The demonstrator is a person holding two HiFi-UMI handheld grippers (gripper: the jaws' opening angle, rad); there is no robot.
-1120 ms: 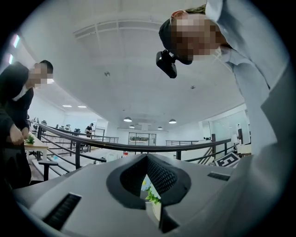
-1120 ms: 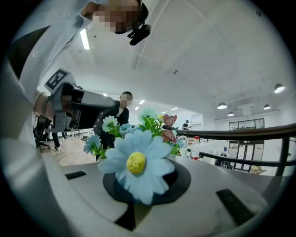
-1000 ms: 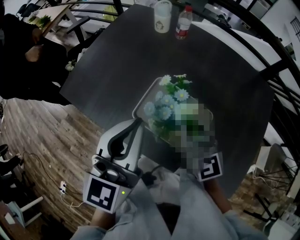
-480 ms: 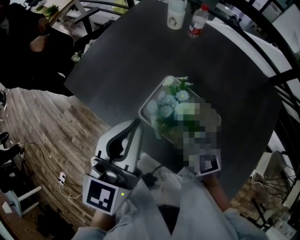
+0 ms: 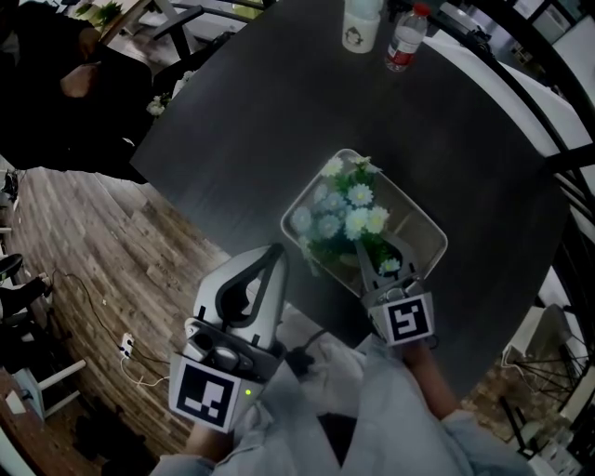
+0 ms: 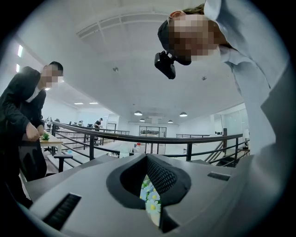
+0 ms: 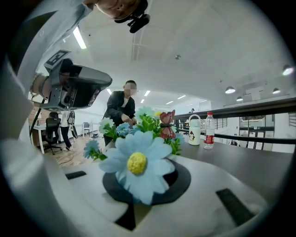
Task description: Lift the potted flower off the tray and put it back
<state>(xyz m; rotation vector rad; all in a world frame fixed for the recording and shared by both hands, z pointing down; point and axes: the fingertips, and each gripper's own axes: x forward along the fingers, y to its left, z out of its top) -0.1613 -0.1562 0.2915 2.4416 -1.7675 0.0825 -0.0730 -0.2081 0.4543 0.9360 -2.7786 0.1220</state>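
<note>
Two grippers: your right gripper, fingers pinched on blue-and-white potted flower, mid-frame within white rectangular tray on dark bench. Your left gripper, lower left, fingers closed, empty. Likely light, top-heavy, petals soft: hold low at pot, not blooms.

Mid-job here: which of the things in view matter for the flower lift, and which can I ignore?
In the job:
- potted flower
- tray under it
- right gripper, in among the blooms

Just lying about:
- white mug and water bottle, at the far edge of the table
- left gripper, shut and empty, short of the tray
</note>
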